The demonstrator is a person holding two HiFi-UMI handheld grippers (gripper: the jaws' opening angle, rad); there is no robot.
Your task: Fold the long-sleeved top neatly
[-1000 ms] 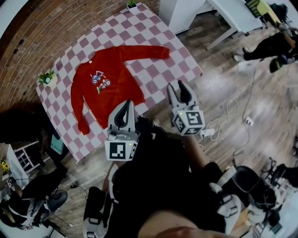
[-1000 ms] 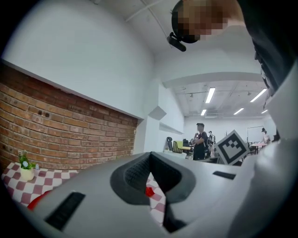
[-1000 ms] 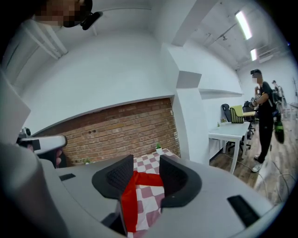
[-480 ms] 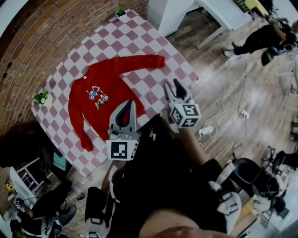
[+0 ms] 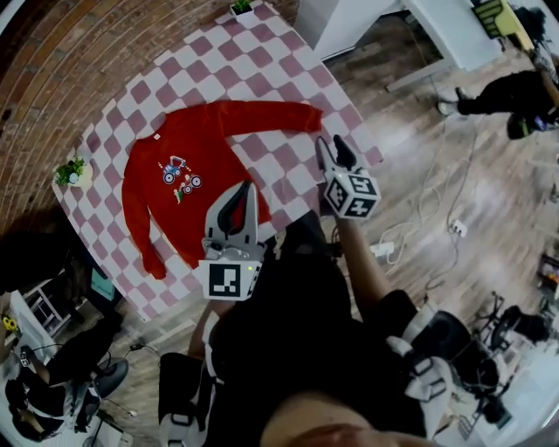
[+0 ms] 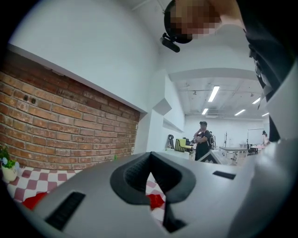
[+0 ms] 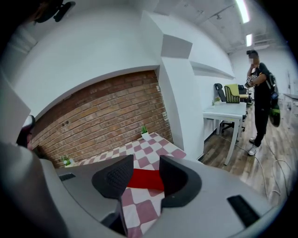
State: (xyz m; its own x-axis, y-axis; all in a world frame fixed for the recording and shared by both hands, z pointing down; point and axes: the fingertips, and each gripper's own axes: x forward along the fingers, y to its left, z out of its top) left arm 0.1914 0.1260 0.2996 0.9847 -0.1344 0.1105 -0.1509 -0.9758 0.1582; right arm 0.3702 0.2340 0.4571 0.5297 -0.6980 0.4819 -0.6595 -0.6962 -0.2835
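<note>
Brick wall [image 5: 52, 61] runs along the collar side of the top. Wood floor [image 5: 437, 175] lies beyond the stretched sleeve's end.

Bench [image 5: 262, 79], covered in a pink and white check cloth, lies under the whole top, with bare check showing on all sides of it.

Red long-sleeved top [image 5: 205, 144] lies flat on the bench, front up, a small printed picture on the chest. Collar toward the wall, hem toward the person. One sleeve is stretched straight out sideways to a cuff [image 5: 310, 116]. The other sleeve runs down alongside the body, close to it.

Left tongs [image 5: 238, 196] hang at the hem edge of the top, overlapping it in the head view. Jaws are pressed together tip to tip, with nothing between them. Whether they touch the cloth cannot be told.

Right tongs [image 5: 334, 150] sit just on the person's side of the outstretched cuff, apart from it. Jaws stand wide apart and empty. In the right gripper view the red sleeve [image 7: 145, 179] shows through the gap, farther off on the bench.

Small potted plant [image 5: 72, 172] stands on the bench beyond the top's shoulder, clear of the fabric. A second plant [image 5: 243, 7] stands at the far bench corner, well apart from the top.
</note>
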